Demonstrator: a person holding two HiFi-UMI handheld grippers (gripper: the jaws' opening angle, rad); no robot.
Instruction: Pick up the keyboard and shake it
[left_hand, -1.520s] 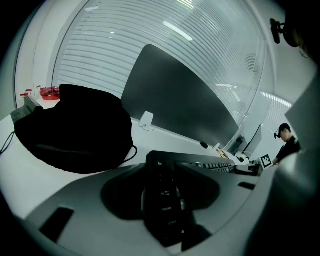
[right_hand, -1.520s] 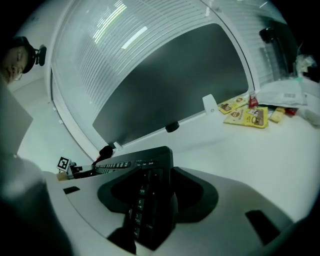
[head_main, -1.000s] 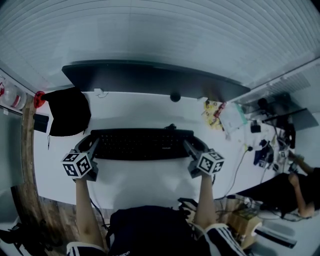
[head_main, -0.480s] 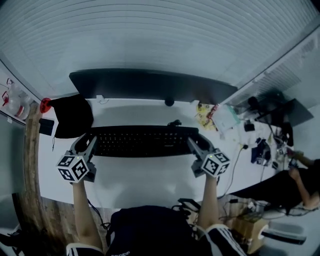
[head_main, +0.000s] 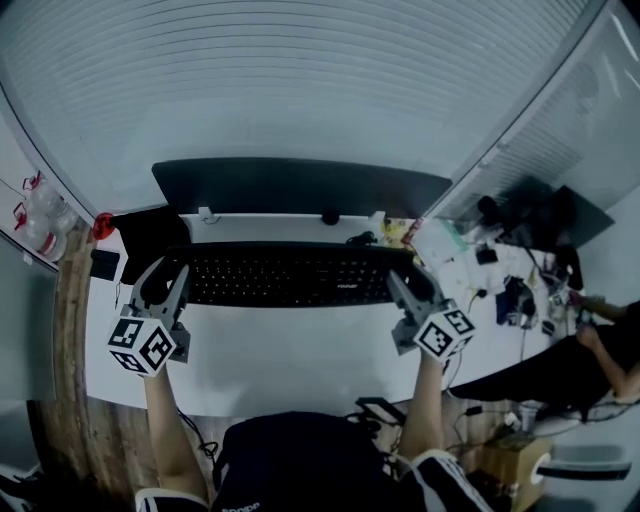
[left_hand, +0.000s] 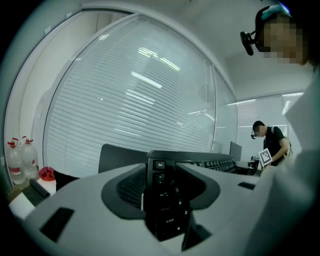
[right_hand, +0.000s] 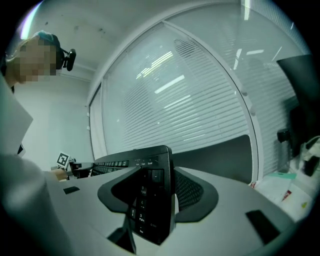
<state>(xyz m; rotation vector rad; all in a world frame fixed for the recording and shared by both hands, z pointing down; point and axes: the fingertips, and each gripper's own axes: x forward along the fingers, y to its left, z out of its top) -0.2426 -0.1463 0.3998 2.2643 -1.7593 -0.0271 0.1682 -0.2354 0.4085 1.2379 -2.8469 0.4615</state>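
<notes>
You have the keyboard (head_main: 290, 275) clamped at both ends.
Left claw (head_main: 168, 277) and right claw (head_main: 410, 282) each pinch one short edge, balancing it, seemingly clear of the worktop (head_main: 300, 365), ready to shake.

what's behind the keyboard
A wide dark monitor stands behind the keyboard, with a small round dark object between them. The monitor's stand is covered by the screen itself.

The head view looks steeply down on the white surface (head_main: 300, 350); the gripper views, close-up, seemingly face each other along the shared black keyboard (head_main: 290, 276).
</notes>
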